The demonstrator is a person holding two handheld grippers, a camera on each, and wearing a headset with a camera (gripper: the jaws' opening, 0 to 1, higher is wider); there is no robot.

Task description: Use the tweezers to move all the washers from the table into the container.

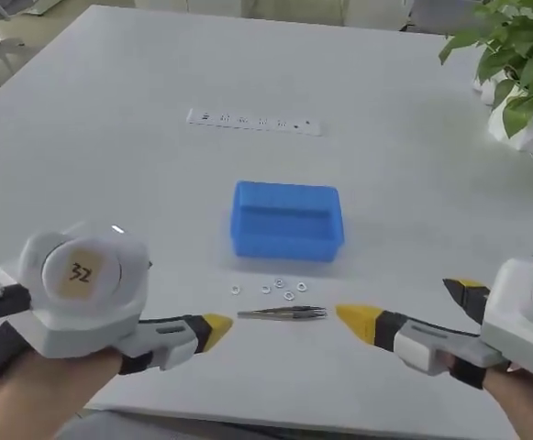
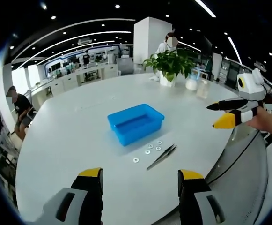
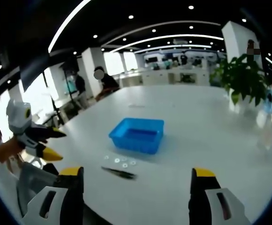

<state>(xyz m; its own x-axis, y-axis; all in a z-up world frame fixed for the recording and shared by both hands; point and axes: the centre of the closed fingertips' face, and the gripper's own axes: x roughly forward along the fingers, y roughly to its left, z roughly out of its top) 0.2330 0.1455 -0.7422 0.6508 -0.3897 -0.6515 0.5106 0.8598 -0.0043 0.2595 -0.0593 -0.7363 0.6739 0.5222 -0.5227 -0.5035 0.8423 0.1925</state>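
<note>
Left gripper [image 2: 140,176]: hovering at the near left of the blue container [image 1: 286,240], jaws standing spread, gripping nothing.
Washers [image 1: 280,289]: lying loose on the white table [image 1: 110,183], just in front of the container.
Tweezers [image 1: 283,313]: lying flat in front of the container, just past the washers.
Right gripper [image 1: 405,302]: hovering at the container's near right, jaws standing wide apart, gripping nothing.

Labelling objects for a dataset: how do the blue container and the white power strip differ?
The container is blue; the power strip is white. The container is an open box with raised walls; the power strip is long, thin and flat. The container sits just behind the washers and tweezers; the power strip lies farther back. Both rest on the table.
</note>
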